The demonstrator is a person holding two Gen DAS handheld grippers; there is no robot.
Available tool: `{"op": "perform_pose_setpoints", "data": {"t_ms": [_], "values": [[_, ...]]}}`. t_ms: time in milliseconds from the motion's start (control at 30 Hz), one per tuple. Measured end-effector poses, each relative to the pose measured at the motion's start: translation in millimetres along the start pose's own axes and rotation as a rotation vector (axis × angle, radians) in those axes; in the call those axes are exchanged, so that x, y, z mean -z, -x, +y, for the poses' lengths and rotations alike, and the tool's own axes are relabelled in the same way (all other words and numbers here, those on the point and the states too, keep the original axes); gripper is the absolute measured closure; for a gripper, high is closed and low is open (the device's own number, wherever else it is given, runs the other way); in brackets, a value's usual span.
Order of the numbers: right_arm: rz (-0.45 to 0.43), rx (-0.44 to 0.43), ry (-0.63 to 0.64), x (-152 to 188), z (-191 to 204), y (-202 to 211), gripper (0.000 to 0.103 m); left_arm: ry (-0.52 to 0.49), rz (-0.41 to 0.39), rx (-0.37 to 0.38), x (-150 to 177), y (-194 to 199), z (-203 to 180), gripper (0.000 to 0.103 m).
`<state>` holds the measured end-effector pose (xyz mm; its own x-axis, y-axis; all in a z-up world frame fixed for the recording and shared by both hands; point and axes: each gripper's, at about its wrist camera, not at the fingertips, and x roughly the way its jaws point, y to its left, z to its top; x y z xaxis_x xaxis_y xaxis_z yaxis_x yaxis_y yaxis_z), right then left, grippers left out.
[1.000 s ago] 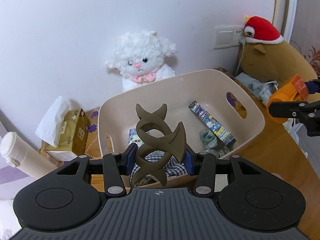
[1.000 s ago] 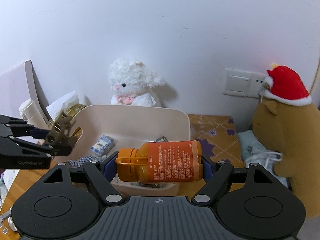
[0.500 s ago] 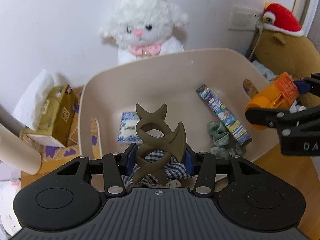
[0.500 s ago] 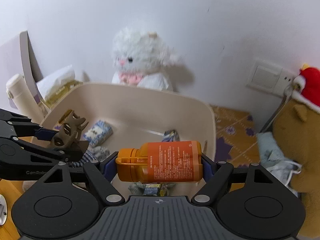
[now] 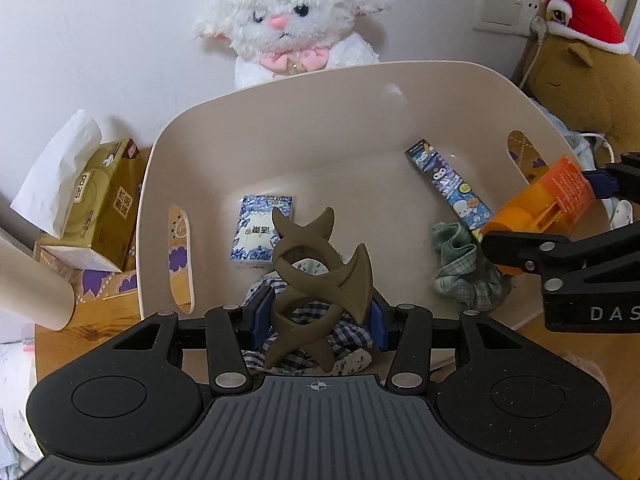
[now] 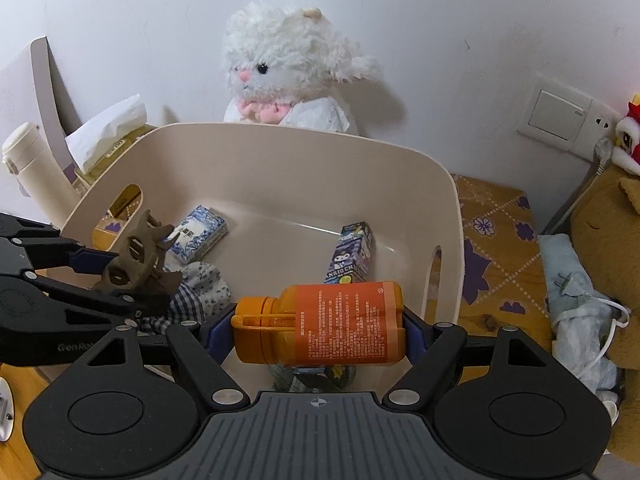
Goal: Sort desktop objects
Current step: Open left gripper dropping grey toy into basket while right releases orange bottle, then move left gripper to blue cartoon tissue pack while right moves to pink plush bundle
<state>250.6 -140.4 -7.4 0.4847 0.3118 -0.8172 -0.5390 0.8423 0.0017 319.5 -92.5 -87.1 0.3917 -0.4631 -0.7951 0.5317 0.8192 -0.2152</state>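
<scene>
My left gripper (image 5: pixel 318 314) is shut on a brown hair claw clip (image 5: pixel 320 284), held upright over the near part of a cream plastic bin (image 5: pixel 280 120). The same clip (image 6: pixel 138 254) shows at the left of the right wrist view. My right gripper (image 6: pixel 318 328) is shut on an orange bottle (image 6: pixel 320 328) lying crosswise between the pads, above the bin's (image 6: pixel 320 160) near right side; the bottle (image 5: pixel 540 204) also appears at the right in the left wrist view. Inside the bin lie a blue-white tissue pack (image 5: pixel 262 236), a cartoon-printed box (image 5: pixel 452 184) and checked cloths (image 5: pixel 464 272).
A white plush lamb (image 5: pixel 292 20) sits behind the bin against the wall. A tissue box (image 5: pixel 100 200) and a cream flask (image 6: pixel 36 172) stand to the left. A brown plush with a red hat (image 5: pixel 584 60) and light cloth with a cord (image 6: pixel 580 312) lie to the right.
Both grippers have come down and forward over the bin with their objects still held. The bin and the lamb now fill more of both views.
</scene>
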Motion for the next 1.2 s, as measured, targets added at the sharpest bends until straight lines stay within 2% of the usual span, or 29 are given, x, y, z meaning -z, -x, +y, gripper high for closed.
{"op": "perform_pose_setpoints", "data": {"t_ms": [200, 233, 333, 533, 633, 1200], "values": [[0.019, -0.008, -0.01, 2.5, -4.4, -0.8, 0.024, 0.026, 0.014, 0.003, 0.8, -1.3, 2.2, 0.054], [0.02, -0.004, -0.009, 2.8, -3.9, 0.0, 0.021, 0.031, 0.021, 0.003, 1.0, -1.5, 2.6, 0.053], [-0.001, -0.005, -0.016, 2.6, -4.6, 6.3, 0.017, 0.054, 0.024, 0.003, 1.9, 0.7, 5.1, 0.041], [-0.041, -0.001, -0.013, 2.0, -7.7, 23.6, 0.006, 0.062, -0.004, -0.038, 8.3, 10.3, 5.5, 0.033], [-0.06, 0.009, -0.008, 5.7, -9.2, 33.9, 0.0, 0.091, -0.013, -0.029, 10.2, 17.1, 9.0, 0.031], [-0.087, 0.052, 0.066, 49.6, -16.2, 80.0, 0.0, 0.085, -0.114, -0.077, 34.2, 71.9, 11.3, 0.026]]}}
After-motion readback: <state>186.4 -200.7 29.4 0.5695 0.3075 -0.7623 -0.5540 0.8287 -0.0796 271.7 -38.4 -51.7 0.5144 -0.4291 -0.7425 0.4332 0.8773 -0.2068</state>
